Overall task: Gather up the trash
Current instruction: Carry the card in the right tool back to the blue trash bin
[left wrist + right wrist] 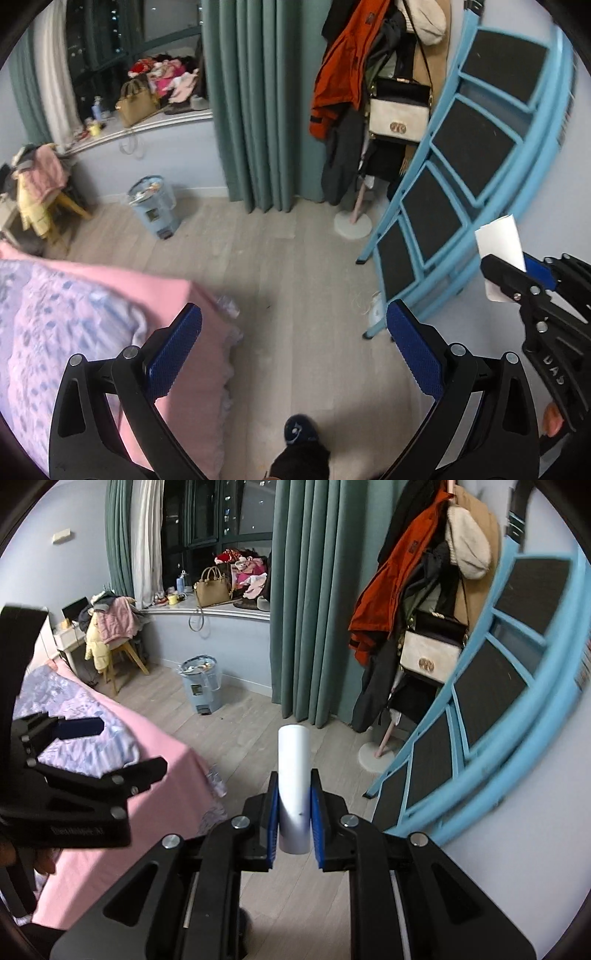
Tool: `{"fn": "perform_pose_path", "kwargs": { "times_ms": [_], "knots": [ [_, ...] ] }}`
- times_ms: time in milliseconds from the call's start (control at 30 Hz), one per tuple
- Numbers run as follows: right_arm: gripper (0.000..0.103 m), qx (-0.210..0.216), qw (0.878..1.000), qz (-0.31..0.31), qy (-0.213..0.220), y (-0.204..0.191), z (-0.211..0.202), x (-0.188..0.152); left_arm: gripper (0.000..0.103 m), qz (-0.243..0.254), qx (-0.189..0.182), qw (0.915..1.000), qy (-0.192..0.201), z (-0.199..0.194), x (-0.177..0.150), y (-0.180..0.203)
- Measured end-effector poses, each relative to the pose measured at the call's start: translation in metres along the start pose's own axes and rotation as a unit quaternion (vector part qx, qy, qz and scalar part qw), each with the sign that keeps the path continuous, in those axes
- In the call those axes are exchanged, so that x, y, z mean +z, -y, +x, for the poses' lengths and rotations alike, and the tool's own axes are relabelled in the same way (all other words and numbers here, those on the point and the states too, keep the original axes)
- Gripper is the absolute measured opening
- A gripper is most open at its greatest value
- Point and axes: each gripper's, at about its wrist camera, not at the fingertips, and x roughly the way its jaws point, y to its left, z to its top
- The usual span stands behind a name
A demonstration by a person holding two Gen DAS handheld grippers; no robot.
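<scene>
Your right claw [294, 808] is clamped on a white paper tube [293, 775], the blue ridged pads pressing its two sides while most of its length sticks out forward past the fingertips. Your left claw [294, 343] stands wide apart with nothing between its pads, hanging over the floor [295, 258] just beside the corner of the bed [110, 332].

The bin [202, 683] sits well apart from you, across the floor near the green curtain [306, 609], and it already looks heaped to the rim. That is probably the main risk: dropped on top of the heap, the light tube could roll off and land back on the floor. The tube looks thin and hollow, so squeezing harder may crush it, while a loose hold could let the smooth surface slide out through the pads. Because it juts forward, it may also catch the blue ladder [480, 709] leaning on your right, or the coats [399, 609] hanging on the rack, if you swing wide.

The floor is pale plank, hard and flat. The bed cover is soft pink cloth with a rumpled flowered quilt on it. The bin is a light blue cylinder lined with a clear, crinkled bag. The ladder has a painted frame with dark, rough-looking treads.
</scene>
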Motion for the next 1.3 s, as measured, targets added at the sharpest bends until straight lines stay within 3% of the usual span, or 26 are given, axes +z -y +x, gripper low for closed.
{"fn": "perform_pose_path", "kwargs": {
  "times_ms": [133, 367, 600, 733, 967, 1133, 1300],
  "knots": [
    [0.016, -0.01, 1.0, 0.008, -0.008, 0.011, 0.043, 0.037, 0.097, 0.022, 0.004, 0.9997, 0.008, 0.044, 0.046, -0.013],
    [0.016, 0.015, 1.0, -0.016, -0.018, 0.031, 0.124, 0.101, 0.097, -0.021, 0.014, 0.9997, 0.007, 0.115, 0.125, -0.034],
    [0.016, 0.107, 0.991, -0.08, 0.002, 0.041, 0.22, 0.195, 0.097, -0.102, 0.075, 0.992, 0.004, 0.18, 0.206, -0.055],
    [0.016, 0.143, 0.982, -0.117, 0.028, 0.045, 0.252, 0.249, 0.097, -0.126, 0.103, 0.9858, 0.039, 0.188, 0.252, -0.074],
    [0.016, 0.16, 0.976, -0.142, 0.031, 0.021, 0.318, 0.317, 0.097, -0.18, 0.154, 0.9705, 0.044, 0.219, 0.3, -0.14],
    [0.016, 0.165, 0.973, -0.161, 0.026, -0.021, 0.372, 0.357, 0.097, -0.192, 0.16, 0.9666, 0.057, 0.257, 0.324, -0.21],
    [0.016, 0.179, 0.97, -0.164, 0.001, -0.069, 0.416, 0.405, 0.097, -0.212, 0.153, 0.9645, 0.036, 0.289, 0.356, -0.298]
  ]
}}
